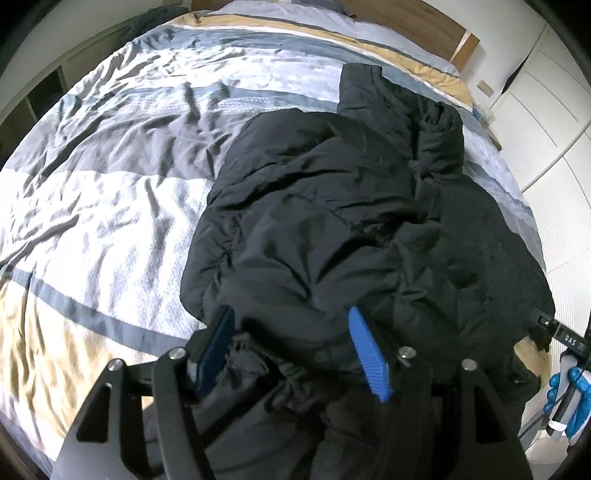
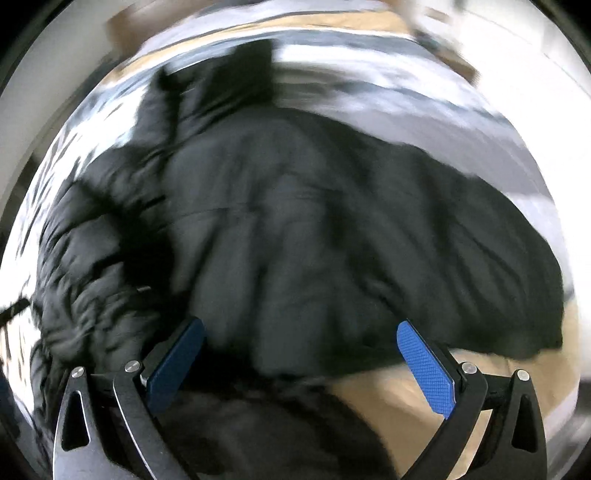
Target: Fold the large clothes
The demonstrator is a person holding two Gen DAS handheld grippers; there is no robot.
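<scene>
A black padded jacket (image 1: 351,221) lies bunched on the striped duvet (image 1: 110,166), its collar end toward the headboard. My left gripper (image 1: 293,350) hangs over the jacket's near end, pointing steeply down. Its blue pads (image 1: 369,354) stand apart with a hump of jacket fabric between them, and I see no pinch. In the right wrist view, which is motion-blurred, the jacket (image 2: 295,221) fills the middle. My right gripper (image 2: 301,363) hovers over its near edge, wide open with nothing held.
The bed's wooden headboard (image 1: 436,26) is at the far end and white wardrobe doors (image 1: 546,129) run along the right. A blue-gloved hand (image 1: 569,387) shows at the right edge. Bare duvet (image 2: 388,406) lies near the right gripper.
</scene>
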